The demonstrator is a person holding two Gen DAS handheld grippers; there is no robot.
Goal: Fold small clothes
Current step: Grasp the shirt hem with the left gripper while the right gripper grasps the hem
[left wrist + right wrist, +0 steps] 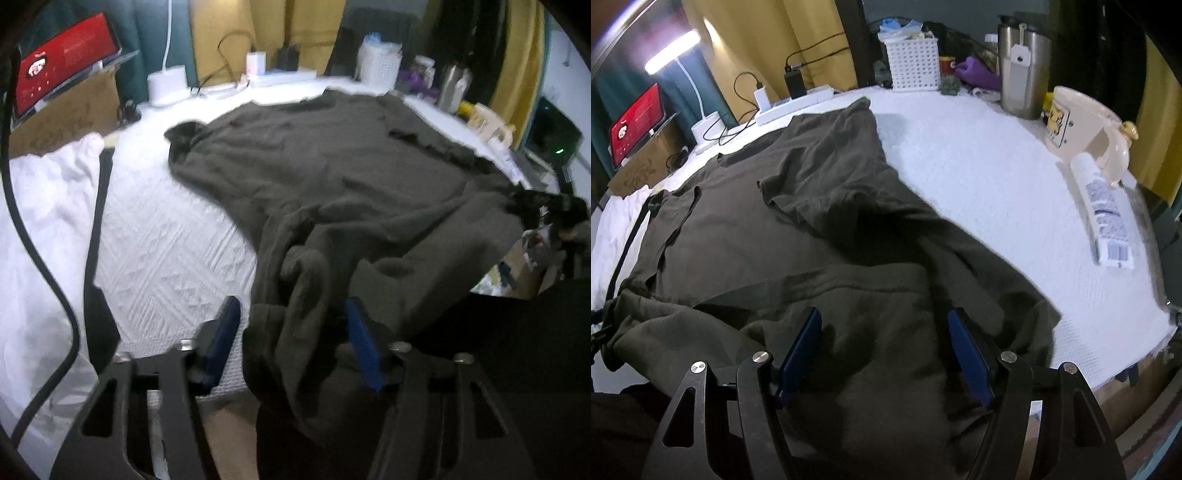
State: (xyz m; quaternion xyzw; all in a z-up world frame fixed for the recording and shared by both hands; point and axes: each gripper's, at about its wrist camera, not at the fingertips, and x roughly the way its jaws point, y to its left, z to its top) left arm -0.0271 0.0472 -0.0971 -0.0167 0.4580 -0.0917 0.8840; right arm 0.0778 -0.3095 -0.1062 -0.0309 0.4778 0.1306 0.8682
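A dark olive-grey garment (332, 177) lies spread on a white textured cloth (166, 251) covering the table; it also shows in the right wrist view (783, 229). Its near hem is bunched and hangs over the front edge. My left gripper (291, 328) is open, its blue pads either side of a bunched fold of the hem. My right gripper (884, 339) is open just above the garment's near edge, with nothing between its pads. One sleeve (827, 147) lies folded across the body.
At the back stand a white basket (914, 62), a steel tumbler (1023, 66), a power strip (794, 107) with chargers, a lamp base (166, 85) and a red tablet screen (62, 62). A mug (1082, 122) and a tube (1104, 214) lie at right. White fabric (40, 221) lies left.
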